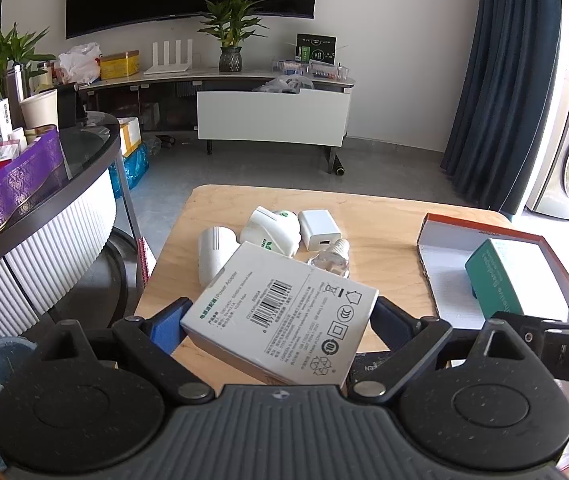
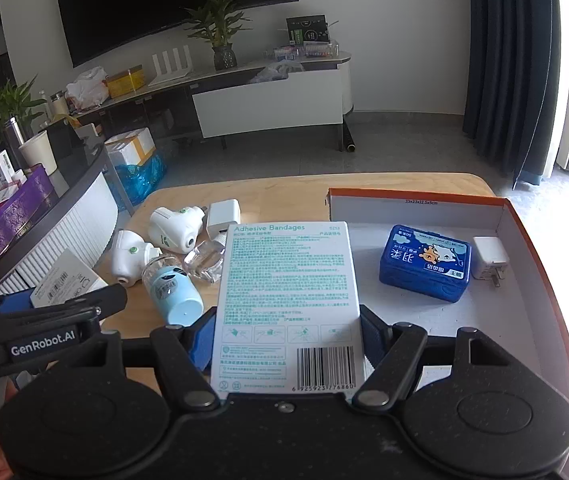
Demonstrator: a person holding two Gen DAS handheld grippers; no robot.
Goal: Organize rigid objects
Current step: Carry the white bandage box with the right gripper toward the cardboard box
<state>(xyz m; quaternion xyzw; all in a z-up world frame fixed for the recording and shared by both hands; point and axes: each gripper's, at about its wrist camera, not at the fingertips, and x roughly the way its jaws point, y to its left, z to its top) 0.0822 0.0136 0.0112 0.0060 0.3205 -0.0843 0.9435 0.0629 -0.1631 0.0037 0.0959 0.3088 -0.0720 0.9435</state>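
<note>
Left wrist view, left gripper [image 1: 280, 320] angled downward clamping power adapter box [image 1: 280, 312], right gripper [image 2: 284, 332] likewise gripping bandage box [image 2: 288, 300].

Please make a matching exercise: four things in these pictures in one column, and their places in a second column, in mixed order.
Things:
1. bandage box
2. adapter box
3. blue tin
4. pale blue bottle

Places:
A. lying on the wooden table
B. in the left claw
C. inside the tray
D. in the right claw

Pairs: 1-D, 2-B, 3-C, 4-A
</note>
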